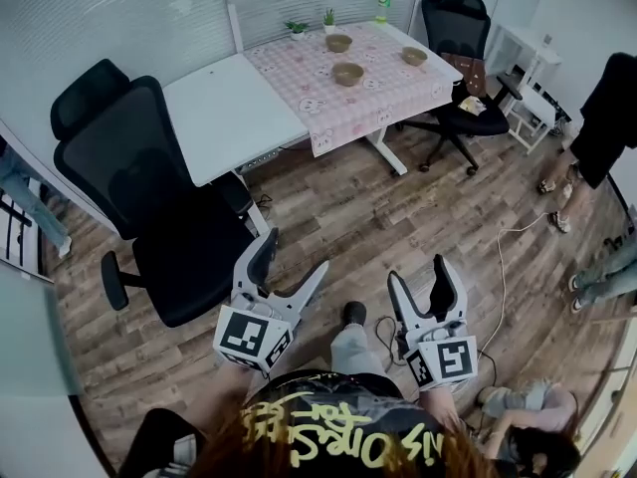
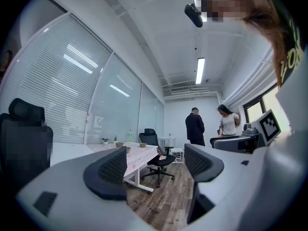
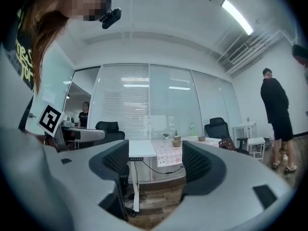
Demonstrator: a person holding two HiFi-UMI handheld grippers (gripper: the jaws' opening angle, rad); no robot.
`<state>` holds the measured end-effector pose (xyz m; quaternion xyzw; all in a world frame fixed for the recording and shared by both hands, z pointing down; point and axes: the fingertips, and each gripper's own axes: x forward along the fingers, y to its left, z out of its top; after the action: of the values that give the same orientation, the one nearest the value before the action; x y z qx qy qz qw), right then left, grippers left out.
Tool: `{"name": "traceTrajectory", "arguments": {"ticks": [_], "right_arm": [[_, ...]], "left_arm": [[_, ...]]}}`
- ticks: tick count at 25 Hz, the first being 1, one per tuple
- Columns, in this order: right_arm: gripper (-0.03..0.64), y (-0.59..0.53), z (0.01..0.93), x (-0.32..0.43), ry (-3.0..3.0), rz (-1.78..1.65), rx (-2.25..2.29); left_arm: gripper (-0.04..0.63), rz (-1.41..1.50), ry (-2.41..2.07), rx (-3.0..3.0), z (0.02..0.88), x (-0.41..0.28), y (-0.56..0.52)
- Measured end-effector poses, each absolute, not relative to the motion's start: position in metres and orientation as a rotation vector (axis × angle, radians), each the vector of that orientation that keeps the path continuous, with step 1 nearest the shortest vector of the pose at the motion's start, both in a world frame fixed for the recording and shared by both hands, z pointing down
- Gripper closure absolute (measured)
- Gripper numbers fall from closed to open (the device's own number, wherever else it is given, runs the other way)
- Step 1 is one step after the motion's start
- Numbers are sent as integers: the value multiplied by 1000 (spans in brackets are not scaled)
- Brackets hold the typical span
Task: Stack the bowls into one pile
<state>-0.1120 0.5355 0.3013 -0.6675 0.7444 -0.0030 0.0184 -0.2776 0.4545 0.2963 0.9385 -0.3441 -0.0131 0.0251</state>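
The left gripper (image 1: 292, 259) is held low over the wooden floor (image 1: 398, 207), its jaws spread wide with nothing between them; a black office chair (image 1: 149, 187) stands just to its left. The right gripper (image 1: 420, 279) hangs beside it on its right, jaws likewise parted and empty, as each gripper's own view shows. Far ahead of both grippers, well apart from them, stands the desk (image 1: 224, 108), its right half under a pink checked cloth (image 1: 383, 68). Three brown bowls sit separately on that cloth, unstacked: the nearest bowl (image 1: 347, 74) ahead of the gap between the grippers, a second bowl (image 1: 339, 43) just beyond it, and a third bowl (image 1: 414, 56) further right, ahead of the right gripper. A second black chair (image 1: 453, 28) stands beyond that, at the desk's right end
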Motion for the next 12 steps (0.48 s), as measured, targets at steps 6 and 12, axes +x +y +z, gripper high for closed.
{"name": "traceTrajectory", "arguments": {"ticks": [6,12], "right_arm": [[290,468,295,-68,2344,11,-2033],[290,407,294,-24,2383,5,-1980]], "left_arm": [[221,-46,-1110,2896,292,-236,392],[222,-41,-1158,2889,290,-194,340]]}}
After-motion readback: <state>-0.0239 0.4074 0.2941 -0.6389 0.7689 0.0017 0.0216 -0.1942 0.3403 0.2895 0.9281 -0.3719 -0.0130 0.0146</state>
